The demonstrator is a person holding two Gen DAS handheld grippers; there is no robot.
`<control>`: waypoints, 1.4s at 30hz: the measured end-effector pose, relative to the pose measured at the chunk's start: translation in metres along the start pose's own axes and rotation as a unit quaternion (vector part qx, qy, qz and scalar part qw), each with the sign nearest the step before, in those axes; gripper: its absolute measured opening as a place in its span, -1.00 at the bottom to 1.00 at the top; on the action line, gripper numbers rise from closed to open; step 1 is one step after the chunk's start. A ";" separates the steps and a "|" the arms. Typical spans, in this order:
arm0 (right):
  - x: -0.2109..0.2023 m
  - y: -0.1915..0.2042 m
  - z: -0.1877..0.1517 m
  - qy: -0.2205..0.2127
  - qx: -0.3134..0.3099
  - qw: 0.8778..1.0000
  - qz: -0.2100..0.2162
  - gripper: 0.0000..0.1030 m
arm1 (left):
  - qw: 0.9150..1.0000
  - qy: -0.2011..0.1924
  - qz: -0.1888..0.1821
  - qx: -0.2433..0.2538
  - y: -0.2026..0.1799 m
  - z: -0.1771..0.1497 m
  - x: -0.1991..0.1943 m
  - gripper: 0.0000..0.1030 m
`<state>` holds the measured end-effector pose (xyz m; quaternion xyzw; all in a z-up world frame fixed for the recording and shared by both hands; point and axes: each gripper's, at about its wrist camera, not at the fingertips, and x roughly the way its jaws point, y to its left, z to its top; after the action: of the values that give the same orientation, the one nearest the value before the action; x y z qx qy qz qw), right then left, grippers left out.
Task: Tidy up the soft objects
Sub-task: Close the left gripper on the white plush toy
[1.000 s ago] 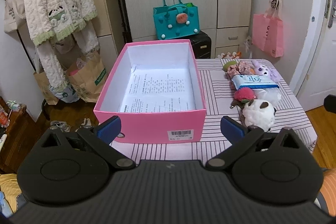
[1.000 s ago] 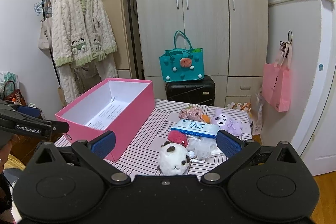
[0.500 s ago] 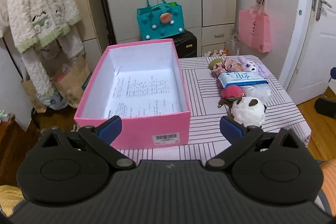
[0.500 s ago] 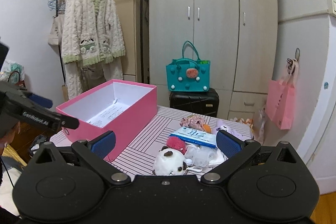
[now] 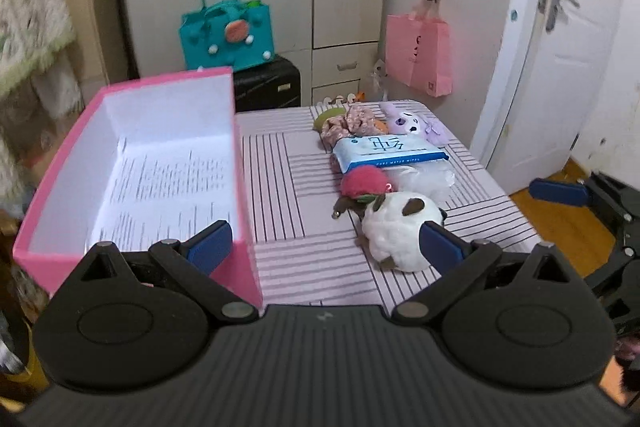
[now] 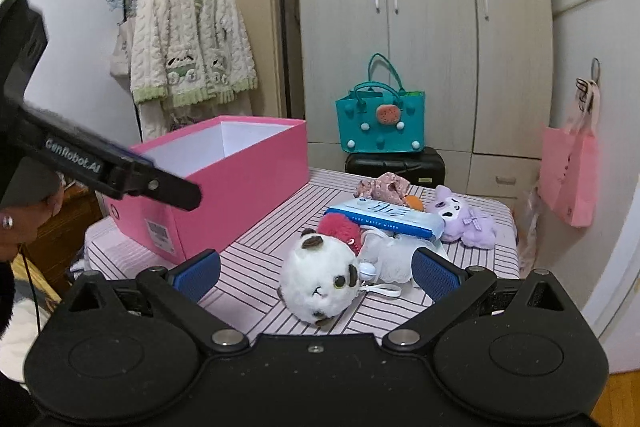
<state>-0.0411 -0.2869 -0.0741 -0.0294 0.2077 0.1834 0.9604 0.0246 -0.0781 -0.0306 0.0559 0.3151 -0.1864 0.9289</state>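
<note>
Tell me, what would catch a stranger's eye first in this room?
Probably the big open pink box on the left of the striped table, with only a printed sheet inside. Next, the jumble of soft things to its right: a white panda plush nearest, a blue wipes pack and a purple plush behind. Both the left gripper and right gripper hang open, holding nothing.

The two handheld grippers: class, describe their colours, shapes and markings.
Both grippers, left gripper and right gripper, have matte black bodies with round pivot housings, silver rivets and blue-padded fingers. The left's side reads "GenRobot.AI" in white lettering.
</note>
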 end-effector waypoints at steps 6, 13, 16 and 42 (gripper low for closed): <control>0.035 0.004 -0.018 0.039 -0.046 0.998 0.014 0.89 | 0.999 0.018 -0.048 0.018 -0.018 0.004 0.023 0.94; 0.069 -0.006 -0.034 0.056 -0.008 0.998 0.004 0.54 | 0.996 0.055 -0.062 0.043 -0.036 0.004 0.062 0.70; 0.077 -0.005 -0.039 0.055 -0.012 0.998 0.001 0.54 | 0.995 0.067 -0.065 0.044 -0.036 0.004 0.077 0.59; 0.086 -0.007 -0.036 0.071 0.087 0.993 0.023 0.11 | 0.987 0.124 -0.097 0.028 -0.044 0.001 0.106 0.21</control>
<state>0.0206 -0.2694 -0.1424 0.0462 0.2909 0.1839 0.9378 0.0860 -0.1516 -0.0933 0.0737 0.4260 -0.2761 0.8584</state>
